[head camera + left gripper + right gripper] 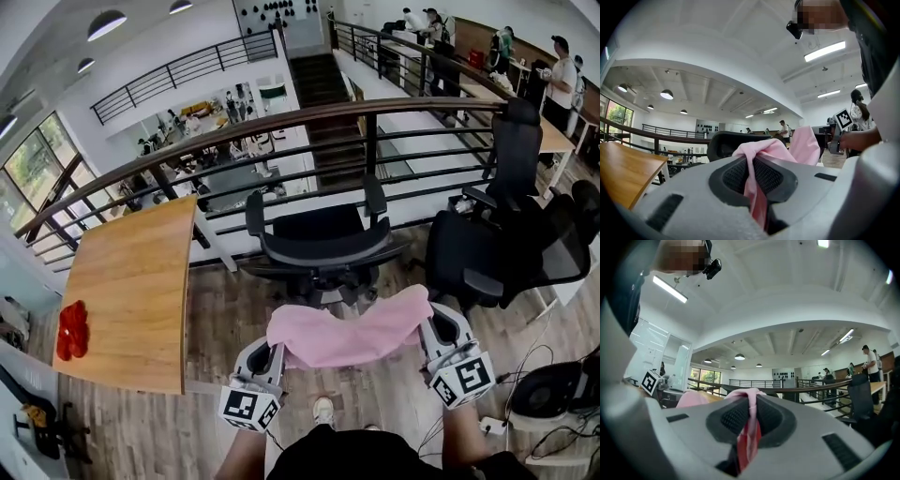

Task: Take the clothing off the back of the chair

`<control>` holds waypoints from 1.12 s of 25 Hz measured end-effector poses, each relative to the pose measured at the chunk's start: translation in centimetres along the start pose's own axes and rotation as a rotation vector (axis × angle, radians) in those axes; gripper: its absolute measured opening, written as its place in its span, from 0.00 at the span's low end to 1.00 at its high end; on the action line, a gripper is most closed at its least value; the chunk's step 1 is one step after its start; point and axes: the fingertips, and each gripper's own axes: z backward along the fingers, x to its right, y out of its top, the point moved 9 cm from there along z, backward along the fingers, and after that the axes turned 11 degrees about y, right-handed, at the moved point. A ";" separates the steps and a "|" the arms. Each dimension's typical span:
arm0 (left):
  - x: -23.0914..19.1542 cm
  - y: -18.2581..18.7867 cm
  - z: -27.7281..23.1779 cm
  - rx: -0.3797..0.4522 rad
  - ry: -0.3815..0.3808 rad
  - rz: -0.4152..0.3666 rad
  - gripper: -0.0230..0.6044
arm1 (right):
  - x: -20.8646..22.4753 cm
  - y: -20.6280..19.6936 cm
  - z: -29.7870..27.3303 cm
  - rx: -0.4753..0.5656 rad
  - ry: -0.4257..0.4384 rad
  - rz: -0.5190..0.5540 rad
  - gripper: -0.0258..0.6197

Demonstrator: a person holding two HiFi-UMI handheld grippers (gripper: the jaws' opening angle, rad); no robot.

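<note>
Head view: garment [352, 333] slung between left gripper [272, 356] and right gripper [439, 330], clear of chair [323, 242] just ahead of the tips. Left gripper view: jaws pinched tight on bunched cloth. Right gripper view: likewise pinched on cloth. Removal seemingly done; only setting down left.

From my end it's a mezzanine with a wood plank floor [225, 375] and a curved dark railing [281, 122] running across the far side. There's a wooden table [131, 281] on the left, a black office chair [323, 244] near the railing, and more black chairs [511, 244] on the right. Big windows [37, 173] sit far left, dome lamps [105, 23] hang from the white ceiling, and there's a dark staircase [323, 84] beyond.
</note>
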 end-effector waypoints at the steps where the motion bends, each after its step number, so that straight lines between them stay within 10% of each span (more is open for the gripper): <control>1: 0.6 -0.3 0.4 -0.009 0.000 -0.001 0.09 | 0.0 -0.4 0.5 -0.007 0.005 -0.008 0.09; 28: 5.8 -4.8 5.5 -0.116 0.090 0.002 0.09 | -1.1 -5.6 4.7 -0.152 0.115 -0.015 0.09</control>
